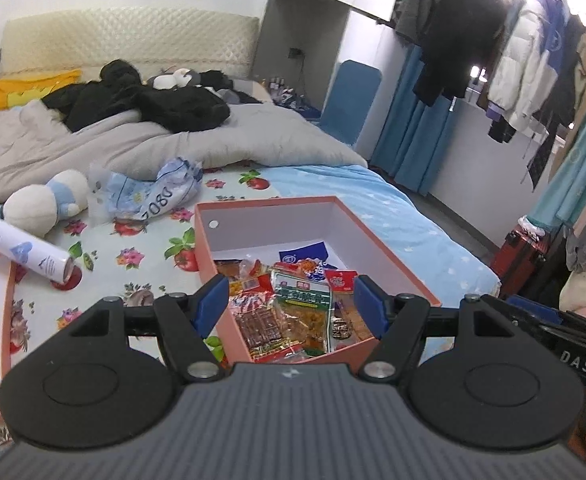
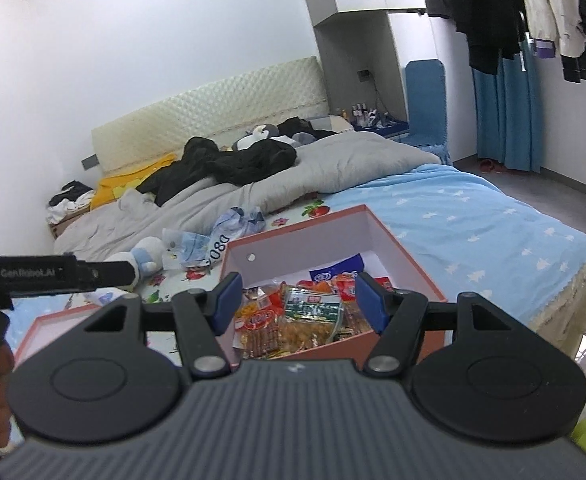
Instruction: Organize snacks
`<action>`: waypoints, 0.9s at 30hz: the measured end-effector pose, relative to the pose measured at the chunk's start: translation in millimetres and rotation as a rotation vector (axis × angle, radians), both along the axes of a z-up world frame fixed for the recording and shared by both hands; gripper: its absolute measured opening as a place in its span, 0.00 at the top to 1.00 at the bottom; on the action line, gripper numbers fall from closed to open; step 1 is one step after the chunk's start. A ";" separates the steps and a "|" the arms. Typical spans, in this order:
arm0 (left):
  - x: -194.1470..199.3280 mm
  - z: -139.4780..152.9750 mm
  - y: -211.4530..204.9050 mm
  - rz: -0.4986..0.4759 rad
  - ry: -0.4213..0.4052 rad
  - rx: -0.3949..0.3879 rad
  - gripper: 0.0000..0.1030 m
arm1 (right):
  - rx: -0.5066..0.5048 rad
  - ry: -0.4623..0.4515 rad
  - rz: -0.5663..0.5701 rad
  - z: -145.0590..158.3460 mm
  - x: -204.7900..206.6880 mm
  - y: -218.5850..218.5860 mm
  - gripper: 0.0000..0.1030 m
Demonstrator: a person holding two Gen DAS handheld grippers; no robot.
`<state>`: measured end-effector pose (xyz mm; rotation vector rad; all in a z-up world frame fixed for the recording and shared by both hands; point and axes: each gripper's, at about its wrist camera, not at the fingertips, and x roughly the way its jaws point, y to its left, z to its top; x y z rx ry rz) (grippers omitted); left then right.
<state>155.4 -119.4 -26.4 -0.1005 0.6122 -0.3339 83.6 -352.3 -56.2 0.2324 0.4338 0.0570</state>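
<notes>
Grey quilt (image 1: 93,140), one, rumpled across the head half of the bed (image 1: 393,208); the foot half shows a fruit-and-flower sheet and a pale blue starred cover. One heap of black clothing (image 1: 149,100) lies on the quilt.

One salmon-pink cardboard box (image 1: 389,248), white inside, open-topped, sits on the bed near its foot edge. One matching pink lid (image 1: 7,304) lies flat on the sheet to the box's left, apart from it.

Snack packets (image 1: 289,312): a loose pile in the near end of the box, overlapping, count uncertain, at least five. Distinct ones: one green-labelled clear packet with yellowish contents (image 2: 313,316), one red-and-brown packet (image 1: 257,324), one blue-and-white packet (image 1: 305,256) farther back.

On the sheet left of the box: one white plush toy (image 1: 41,204), one crumpled blue-and-white plastic bag (image 1: 149,192), one white spray can (image 1: 25,252) lying on its side.

Left gripper (image 1: 291,304): jaws spread wide, nothing between them, above the near end of the box.
Right gripper (image 2: 299,302): jaws likewise spread and unloaded, over the same pile.
</notes>
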 end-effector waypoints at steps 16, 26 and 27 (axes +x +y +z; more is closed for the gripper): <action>-10.5 -5.4 -1.3 0.011 0.004 -0.010 0.29 | -0.006 0.018 0.000 -9.0 -2.8 2.3 0.36; -12.2 -5.9 1.1 0.012 0.010 -0.024 0.29 | -0.019 0.006 -0.009 -6.6 -5.0 2.9 0.36; -12.2 -6.6 1.8 0.012 0.012 -0.024 0.28 | -0.019 0.007 -0.010 -6.9 -5.3 3.3 0.36</action>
